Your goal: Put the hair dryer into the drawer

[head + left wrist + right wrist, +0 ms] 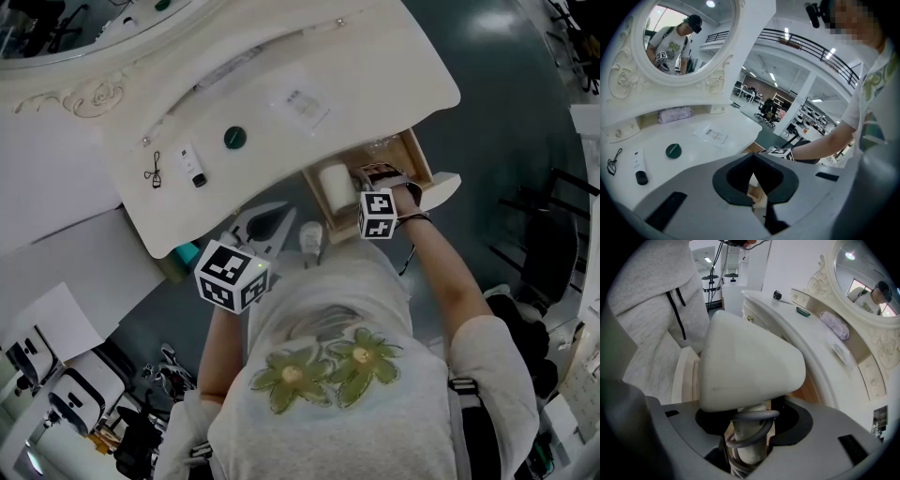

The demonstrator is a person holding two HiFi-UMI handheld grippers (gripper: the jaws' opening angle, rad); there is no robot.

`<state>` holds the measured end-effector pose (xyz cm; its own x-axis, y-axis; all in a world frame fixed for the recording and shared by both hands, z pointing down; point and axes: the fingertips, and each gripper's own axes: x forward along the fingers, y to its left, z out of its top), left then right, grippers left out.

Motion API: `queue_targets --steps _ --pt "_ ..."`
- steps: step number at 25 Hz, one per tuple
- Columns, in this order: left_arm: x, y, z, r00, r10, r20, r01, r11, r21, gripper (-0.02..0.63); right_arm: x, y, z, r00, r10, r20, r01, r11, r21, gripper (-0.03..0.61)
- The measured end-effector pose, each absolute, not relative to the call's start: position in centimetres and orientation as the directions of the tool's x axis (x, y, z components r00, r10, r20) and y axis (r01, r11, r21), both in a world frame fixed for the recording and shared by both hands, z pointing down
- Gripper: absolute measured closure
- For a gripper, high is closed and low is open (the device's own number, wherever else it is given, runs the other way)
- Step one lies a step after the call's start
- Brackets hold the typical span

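The right tongs [749, 440] are clenched on the handle of the white plastic hair dryer [750, 366], with the grey cord looped round that handle. In the head view the dryer's blunt head is over the open light-wood drawer [418, 156] under the edge of the white dressing worktop [375, 66]. The left tongs [757, 187] hang off to the side near the worktop's front edge, drawn almost together with nothing between them.

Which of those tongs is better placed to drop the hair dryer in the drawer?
Right. The right tongs grip the hair dryer over the open drawer; the left tongs hold nothing, farther from it.
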<state>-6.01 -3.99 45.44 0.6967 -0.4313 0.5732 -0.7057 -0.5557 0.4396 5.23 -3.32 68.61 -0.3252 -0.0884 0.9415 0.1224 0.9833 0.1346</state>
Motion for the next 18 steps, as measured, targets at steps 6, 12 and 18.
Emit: queue_targets --steps 6,12,18 --pt "-6.5 -3.8 45.7 0.688 -0.43 0.585 -0.714 -0.545 0.439 0.604 5.6 -3.4 70.0 -0.306 -0.068 0.95 0.133 0.985 0.113 0.333" --pt "-7.2 -3.1 46.3 0.675 -0.426 0.602 -0.727 -0.522 0.446 0.604 5.5 -3.9 70.7 -0.294 -0.071 0.953 0.129 0.985 0.113 0.333" --pt "-7.5 -2.9 46.7 0.672 -0.419 0.611 -0.73 -0.514 0.45 0.604 5.5 -4.3 71.7 -0.281 -0.076 0.957 0.115 0.987 0.112 0.333"
